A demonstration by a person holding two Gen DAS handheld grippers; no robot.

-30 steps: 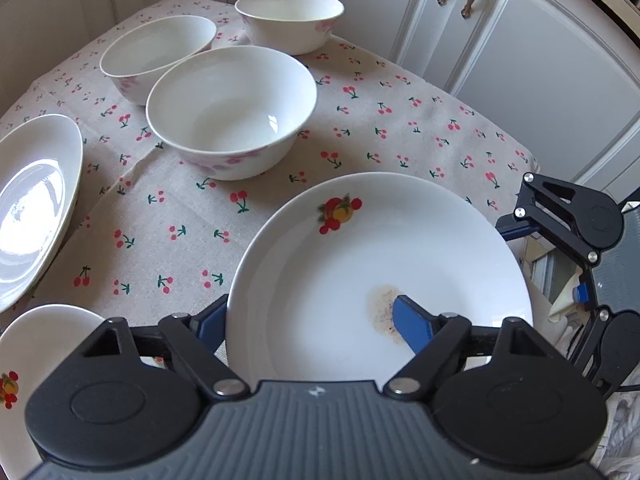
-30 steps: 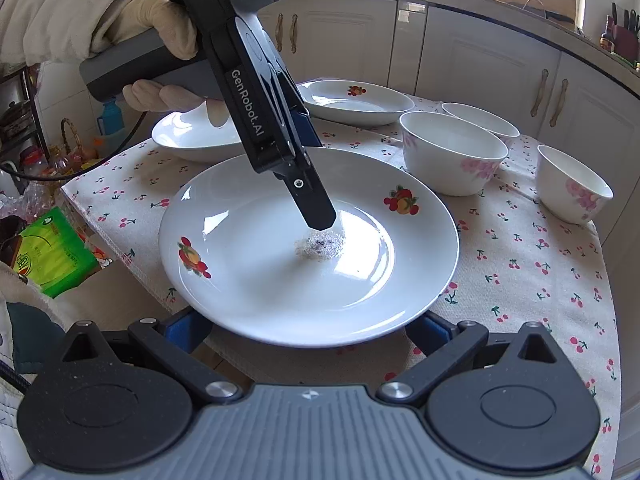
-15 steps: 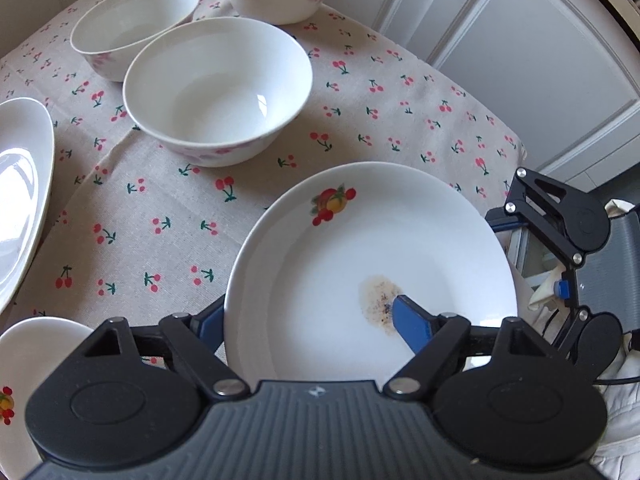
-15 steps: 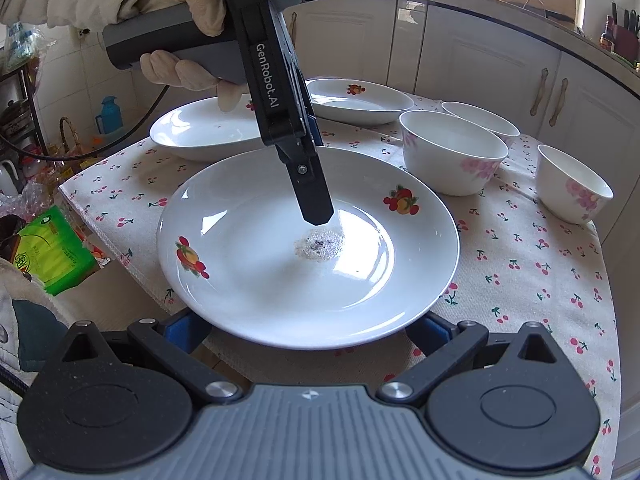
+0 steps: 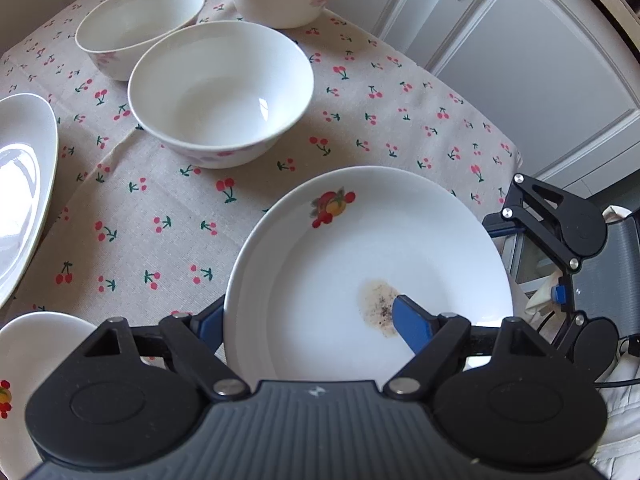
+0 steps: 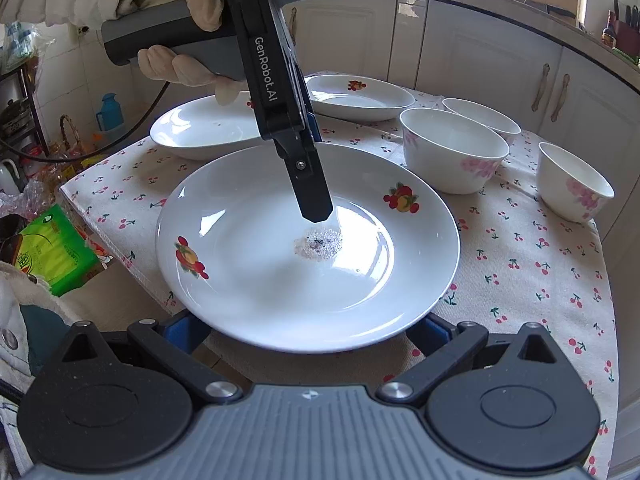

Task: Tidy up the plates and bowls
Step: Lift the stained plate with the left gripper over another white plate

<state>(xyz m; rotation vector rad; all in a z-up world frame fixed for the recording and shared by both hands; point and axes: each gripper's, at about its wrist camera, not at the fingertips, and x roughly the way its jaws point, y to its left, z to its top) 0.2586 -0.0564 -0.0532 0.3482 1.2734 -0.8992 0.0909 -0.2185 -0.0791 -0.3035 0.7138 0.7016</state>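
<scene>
The left tool (image 5: 306,312) has the plate (image 5: 360,240) by its near edge. One blue finger lies on the plate's face, touching the brown stain (image 5: 378,308), and the other passes under the rim at 9 o'clock, so it is clamped on the plate. In the right wrist view the plate (image 6: 260,280) seems to hang just off the near edge of the tabletop (image 6: 540,280), roughly level. The right tool (image 6: 304,326) sits wide open below the rim at 6 o'clock, holding nothing.

The step in hand looks like carrying this plate to a stack. The likely targets are the two other plates, one at 11 o'clock (image 6: 200,128) and one at 12 o'clock (image 6: 360,96). The three bowls (image 6: 452,148) stand at 1 to 2 o'clock and should stay out of the path.

To do it well, hold the clamp firm, because glazed china is slick and a one-sided grip lets the far rim droop. The open right tool can come up under the free rim as a support. Carry the plate level and low across the cloth, then centre it over the chosen plate. Set the far edge down first and lower the near edge gently. Open the left tool only once the plate rests fully, and draw the lower finger out sideways so it doesn't drag the stack. The stain may mean this plate belongs on top.
</scene>
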